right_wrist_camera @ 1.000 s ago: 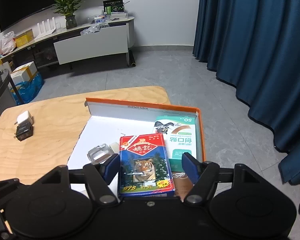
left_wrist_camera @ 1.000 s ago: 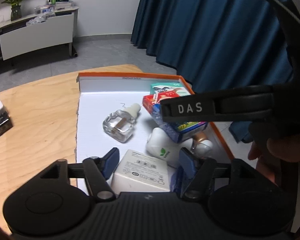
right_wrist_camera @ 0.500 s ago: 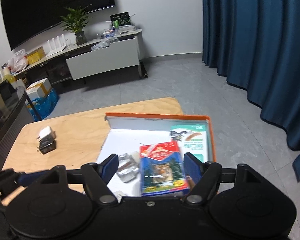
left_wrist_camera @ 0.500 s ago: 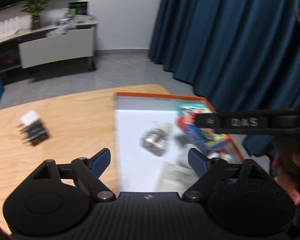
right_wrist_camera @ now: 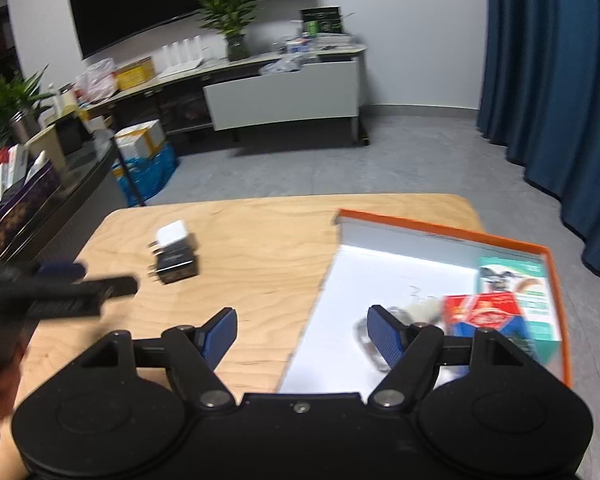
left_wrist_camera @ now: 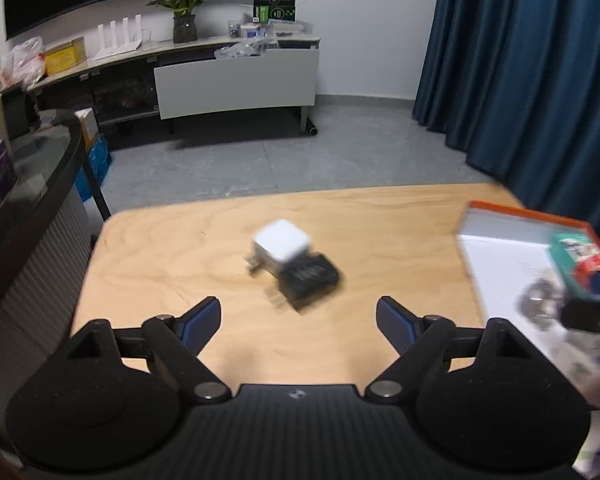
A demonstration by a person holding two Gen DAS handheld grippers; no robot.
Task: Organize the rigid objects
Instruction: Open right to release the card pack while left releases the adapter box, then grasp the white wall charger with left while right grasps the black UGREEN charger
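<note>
A white charger [left_wrist_camera: 281, 245] and a black charger [left_wrist_camera: 309, 280] are lying touching on the wooden table [left_wrist_camera: 180, 248], just ahead of the left gripper [left_wrist_camera: 299, 317], whose fingers are standing wide apart, gripping nothing. The right gripper [right_wrist_camera: 302, 332] is hanging open and empty too, its right finger [right_wrist_camera: 384, 338] over the orange-rimmed box [right_wrist_camera: 440, 230].

Each camera sits behind its own hand-held gripper, looking forward and down across the surface [left_wrist_camera: 380, 220]. Both views share the two chargers [left_wrist_camera: 296, 264], the orange-rimmed box [right_wrist_camera: 440, 228] and the far sideboard [right_wrist_camera: 284, 92].
</note>
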